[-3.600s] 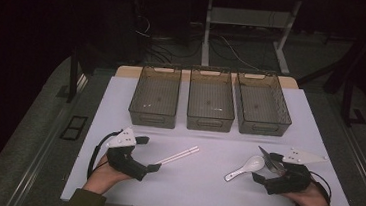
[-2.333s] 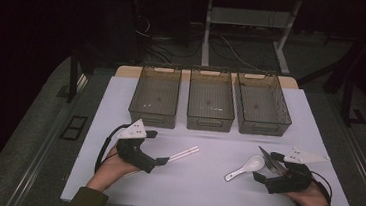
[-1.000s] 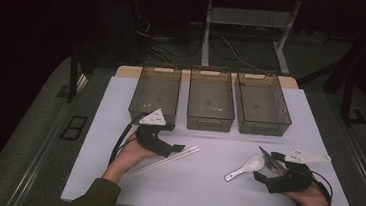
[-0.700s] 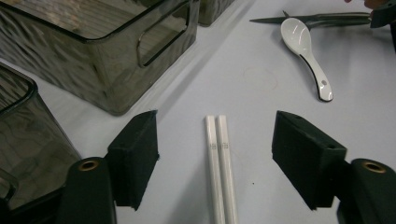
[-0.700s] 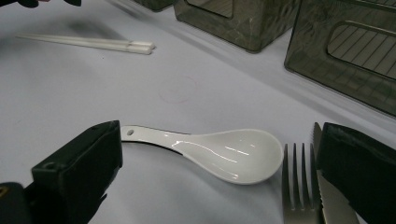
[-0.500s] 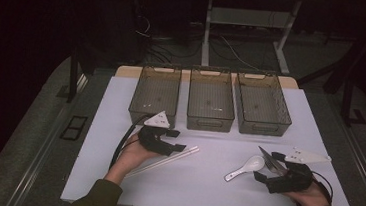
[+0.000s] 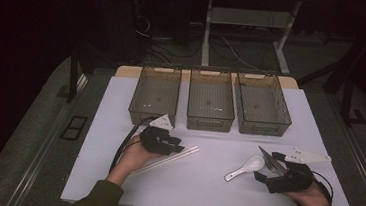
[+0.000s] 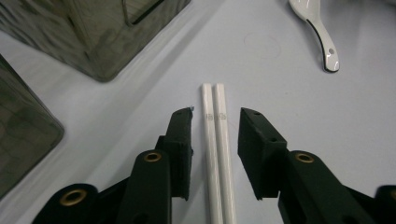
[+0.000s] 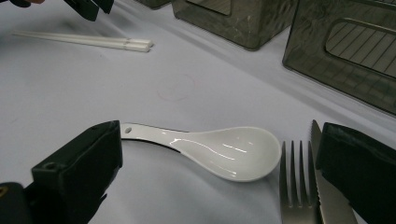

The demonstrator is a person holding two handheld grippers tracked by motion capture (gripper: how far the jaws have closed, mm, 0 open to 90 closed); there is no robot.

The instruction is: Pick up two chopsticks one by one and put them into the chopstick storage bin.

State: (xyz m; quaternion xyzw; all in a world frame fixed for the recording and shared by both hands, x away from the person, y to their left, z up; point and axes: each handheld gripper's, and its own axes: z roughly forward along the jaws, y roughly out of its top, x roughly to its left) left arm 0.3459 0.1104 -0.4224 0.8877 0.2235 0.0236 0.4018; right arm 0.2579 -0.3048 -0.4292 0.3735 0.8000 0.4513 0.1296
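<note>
**Left jaws astride the chopsticks**

High view: the white tabletop (image 7: 214,186) lies lit amid dark surroundings. Three grey bins (image 7: 211,99) stand in a row across the upper middle. Left of centre, the left hand-held gripper (image 7: 167,143) sits over a pair of white chopsticks (image 7: 179,157), which run slantwise from lower left to upper right, well clear of the tabletop's front edge. At lower right, the right hand-held gripper (image 7: 265,176) rests near the front right corner beside a white spoon (image 7: 244,167). Bare surface stretches between the two hands.

Left gripper view: the chopsticks (image 8: 215,140) lie side by side, touching, thin and glossy, with faint printing near their ends. The jaws stand open, one on each side of the pair, not yet touching it. Two bins (image 8: 98,32) crowd the upper left; the spoon's handle (image 8: 322,37) shows at upper right.

Right gripper view: the jaws are spread wide and hold nothing. Between them lies the spoon (image 9: 219,151), bowl up, and at lower right a fork (image 9: 295,186) beside a serrated knife (image 9: 327,186). The chopsticks (image 9: 84,41) lie far off at upper left.
</note>
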